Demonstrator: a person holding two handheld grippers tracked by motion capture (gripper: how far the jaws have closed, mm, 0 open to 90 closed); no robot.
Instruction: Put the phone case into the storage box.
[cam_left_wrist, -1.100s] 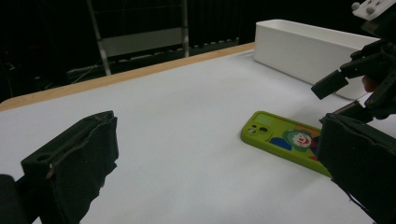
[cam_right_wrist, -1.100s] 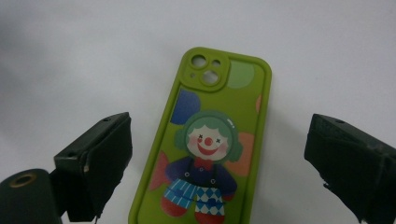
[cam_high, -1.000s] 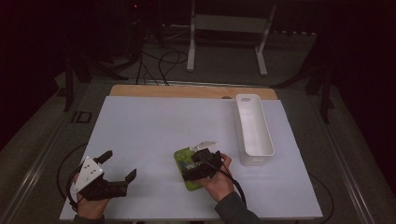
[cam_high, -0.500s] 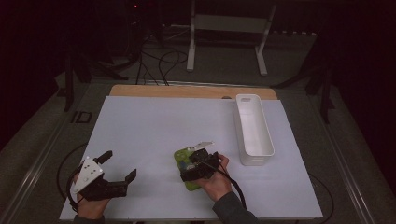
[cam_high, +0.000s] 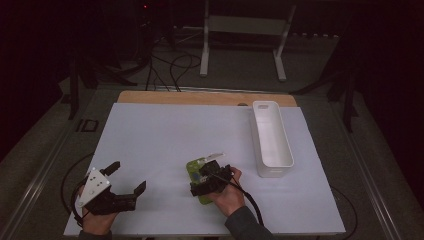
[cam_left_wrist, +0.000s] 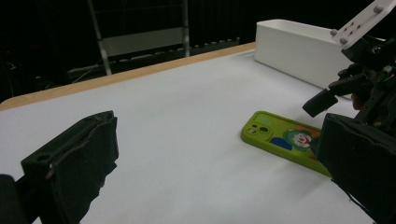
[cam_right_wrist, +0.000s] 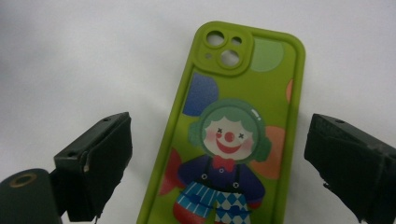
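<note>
Green phone case (cam_right_wrist: 232, 135), lower end cut off, between spread right gripper (cam_right_wrist: 224, 158) jaws

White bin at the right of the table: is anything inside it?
In the high view the white bin shows a bare white floor, with nothing visible inside. The left gripper view catches its outer wall, which hides the interior. The green phone case lies outside, on the table.
</note>
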